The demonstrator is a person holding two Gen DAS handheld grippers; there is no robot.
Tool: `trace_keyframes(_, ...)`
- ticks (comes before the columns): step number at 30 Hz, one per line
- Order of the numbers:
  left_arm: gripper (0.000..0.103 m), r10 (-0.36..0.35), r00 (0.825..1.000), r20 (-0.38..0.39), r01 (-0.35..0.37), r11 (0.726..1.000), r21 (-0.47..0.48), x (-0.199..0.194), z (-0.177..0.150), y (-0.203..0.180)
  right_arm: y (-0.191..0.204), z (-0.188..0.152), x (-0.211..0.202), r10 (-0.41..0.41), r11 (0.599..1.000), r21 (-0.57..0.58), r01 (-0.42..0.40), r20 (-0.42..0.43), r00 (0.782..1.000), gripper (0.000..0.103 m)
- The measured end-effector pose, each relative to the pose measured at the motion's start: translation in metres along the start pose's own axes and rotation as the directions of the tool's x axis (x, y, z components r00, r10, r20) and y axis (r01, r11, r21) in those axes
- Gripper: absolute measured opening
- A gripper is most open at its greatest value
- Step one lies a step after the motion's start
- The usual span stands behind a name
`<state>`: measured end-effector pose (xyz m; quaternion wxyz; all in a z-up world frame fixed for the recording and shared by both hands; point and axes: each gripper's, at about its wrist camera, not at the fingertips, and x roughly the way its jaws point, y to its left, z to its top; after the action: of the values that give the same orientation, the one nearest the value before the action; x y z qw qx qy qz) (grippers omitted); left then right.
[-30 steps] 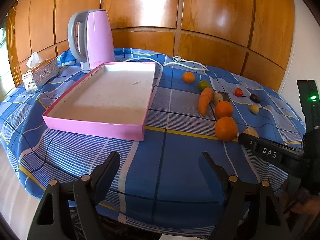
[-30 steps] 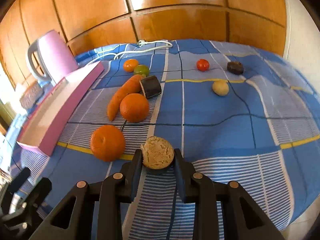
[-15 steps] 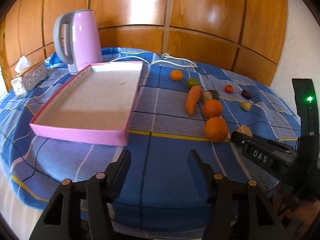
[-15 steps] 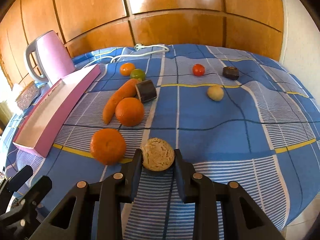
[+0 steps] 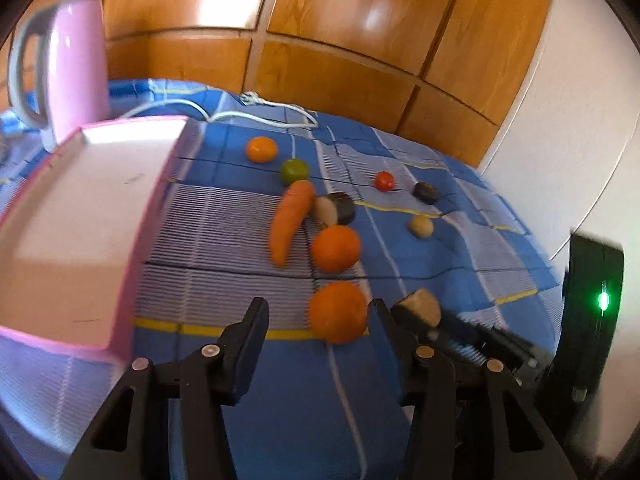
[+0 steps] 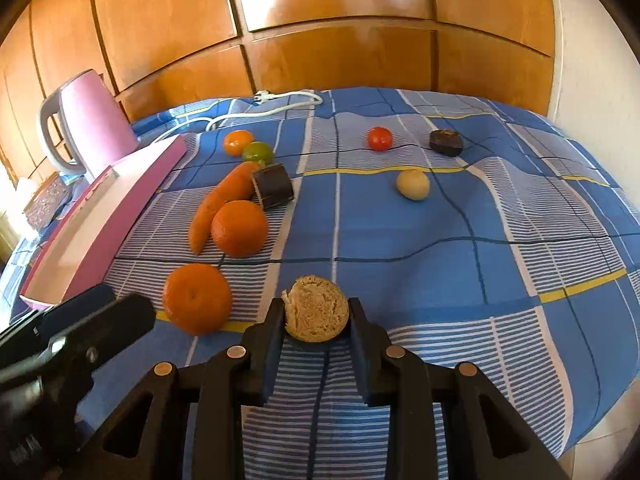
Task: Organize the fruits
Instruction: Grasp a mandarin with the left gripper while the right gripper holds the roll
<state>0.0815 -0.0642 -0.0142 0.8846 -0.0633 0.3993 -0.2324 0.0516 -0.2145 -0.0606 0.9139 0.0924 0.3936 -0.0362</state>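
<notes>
My left gripper (image 5: 318, 312) is open and its jaws are closing. The nearest orange (image 5: 338, 312) lies on the cloth just beyond the tips, close to the right finger, and the pads do not press on it. My right gripper (image 6: 316, 314) is shut on a round tan-faced fruit piece (image 6: 316, 307), low over the cloth beside that orange (image 6: 197, 298). Farther back lie a second orange (image 5: 335, 249), a carrot (image 5: 290, 220), a dark-skinned cut piece (image 5: 334, 210), a green fruit (image 5: 295, 171) and a small orange fruit (image 5: 261, 149). The pink tray (image 5: 60, 340) on the left holds nothing.
A pink kettle (image 5: 76, 68) stands behind the tray, its white cable (image 5: 260, 108) trailing across the back of the cloth. A small red fruit (image 5: 385, 181), a dark lump (image 5: 425, 192) and a pale ball (image 5: 420, 226) lie to the right. A tissue box (image 6: 48, 200) sits far left.
My left gripper swung right, from facing the tray to facing the nearest orange, and its jaws narrowed. My right gripper stayed put, still holding the tan piece.
</notes>
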Motion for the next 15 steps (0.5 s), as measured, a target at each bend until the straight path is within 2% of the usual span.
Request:
trace_keyframes(5,0.051,-0.033,0.998,-0.05,0.034,0.999,0.025,0.021,0.005,-0.004,0.003,-0.001,0.0,-0.022,0.999,-0.03,0.022,0.008,1.0,0.031)
trace_keyframes(9,0.043,-0.036,0.996,-0.083,0.039,0.998,0.04,0.042,0.001,-0.006,0.005,-0.001,0.001,-0.026,0.999,-0.038,0.027,0.01,1.0,0.031)
trace_keyframes(10,0.038,-0.051,0.996,-0.075,0.053,0.998,0.029,0.044,-0.001,-0.005,0.005,-0.001,0.001,-0.029,0.999,-0.042,0.029,0.012,1.0,0.031)
trace_keyframes(15,0.036,-0.021,0.999,-0.03,0.022,0.999,0.035,0.037,-0.006,-0.003,0.007,-0.002,0.001,-0.042,0.997,-0.059,0.043,0.018,0.999,0.031)
